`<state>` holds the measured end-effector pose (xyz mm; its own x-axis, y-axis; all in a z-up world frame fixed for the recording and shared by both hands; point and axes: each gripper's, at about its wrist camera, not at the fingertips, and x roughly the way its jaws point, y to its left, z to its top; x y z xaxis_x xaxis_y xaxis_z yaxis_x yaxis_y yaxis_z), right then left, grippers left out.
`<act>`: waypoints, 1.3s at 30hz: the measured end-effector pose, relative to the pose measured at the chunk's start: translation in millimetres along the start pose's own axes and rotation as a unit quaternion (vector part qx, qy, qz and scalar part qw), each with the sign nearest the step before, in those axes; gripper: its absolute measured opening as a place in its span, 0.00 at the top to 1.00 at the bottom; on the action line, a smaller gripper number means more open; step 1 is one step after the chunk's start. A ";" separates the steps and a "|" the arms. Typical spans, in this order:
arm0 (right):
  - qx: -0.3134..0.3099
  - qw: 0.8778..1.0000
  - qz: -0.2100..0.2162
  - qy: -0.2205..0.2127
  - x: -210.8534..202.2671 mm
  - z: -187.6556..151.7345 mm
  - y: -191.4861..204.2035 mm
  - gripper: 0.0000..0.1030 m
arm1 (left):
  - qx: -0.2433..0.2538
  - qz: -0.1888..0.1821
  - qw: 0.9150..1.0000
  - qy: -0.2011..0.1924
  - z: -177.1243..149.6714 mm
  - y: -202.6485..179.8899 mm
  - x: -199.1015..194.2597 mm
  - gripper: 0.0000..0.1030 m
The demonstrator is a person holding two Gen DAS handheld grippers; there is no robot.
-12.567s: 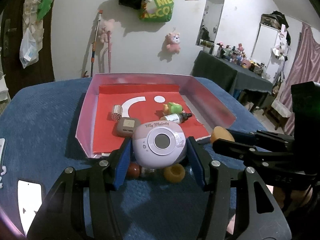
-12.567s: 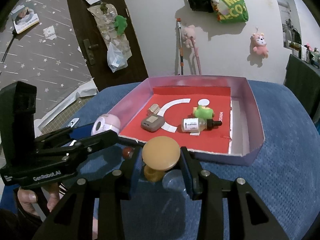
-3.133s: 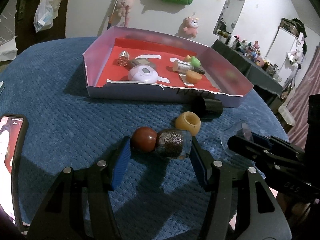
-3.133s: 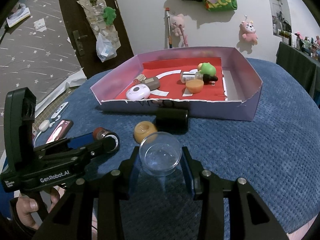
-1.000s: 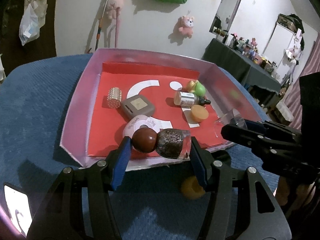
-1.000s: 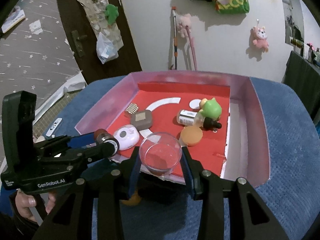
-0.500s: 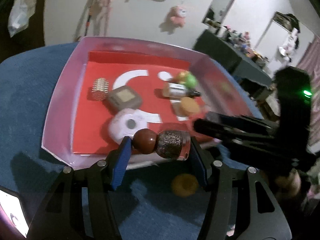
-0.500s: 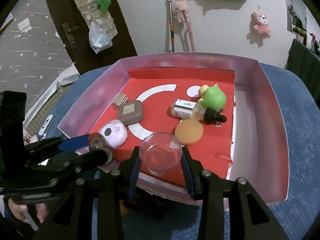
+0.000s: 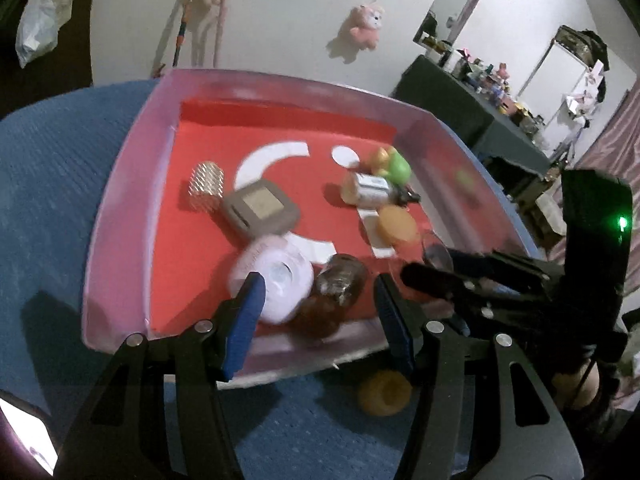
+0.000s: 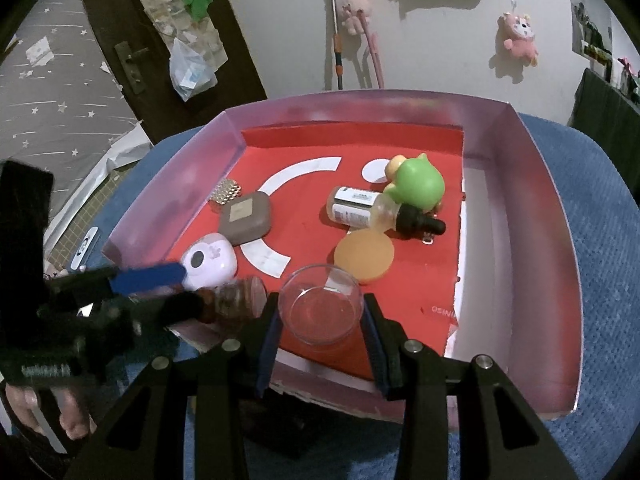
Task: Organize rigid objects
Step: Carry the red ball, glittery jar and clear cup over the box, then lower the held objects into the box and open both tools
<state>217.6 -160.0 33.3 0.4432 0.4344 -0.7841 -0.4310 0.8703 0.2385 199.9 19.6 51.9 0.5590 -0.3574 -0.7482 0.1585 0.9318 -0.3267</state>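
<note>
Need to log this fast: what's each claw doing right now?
Left claw: small bottle between its fingers; grip cannot be told.
Right claw: closed on clear cup.

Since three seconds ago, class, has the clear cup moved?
Yes. The clear cup, shut in the right gripper, was out on the blue cloth; now it is over the tray.

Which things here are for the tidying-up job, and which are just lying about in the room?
For the job: pink tray, clear cup in the right tongs, brown bottle between the left tongs, orange ring on the blue cloth.

Just lying about: pink plush toy on the wall, plastic bag on the door.
</note>
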 end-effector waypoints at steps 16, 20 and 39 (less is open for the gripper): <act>0.004 1.000 -0.002 0.004 8.2 -1.8 -3.4 0.59 | 0.033 -0.086 0.996 0.015 -7.1 -26.9 4.0 0.48; 0.003 1.000 -0.022 0.002 4.4 -2.9 -10.5 0.59 | 0.030 -0.069 0.997 0.020 -0.7 -26.7 16.0 0.48; -0.012 1.000 -0.026 0.004 5.7 -3.0 -11.5 0.59 | 0.061 -0.029 0.998 0.021 -7.3 -26.7 47.1 0.69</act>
<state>222.8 -168.2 24.3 0.4583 0.3871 -0.8001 -0.4259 0.8857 0.1846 216.0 -22.6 21.2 0.5111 -0.4110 -0.7549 0.2882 0.9094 -0.3000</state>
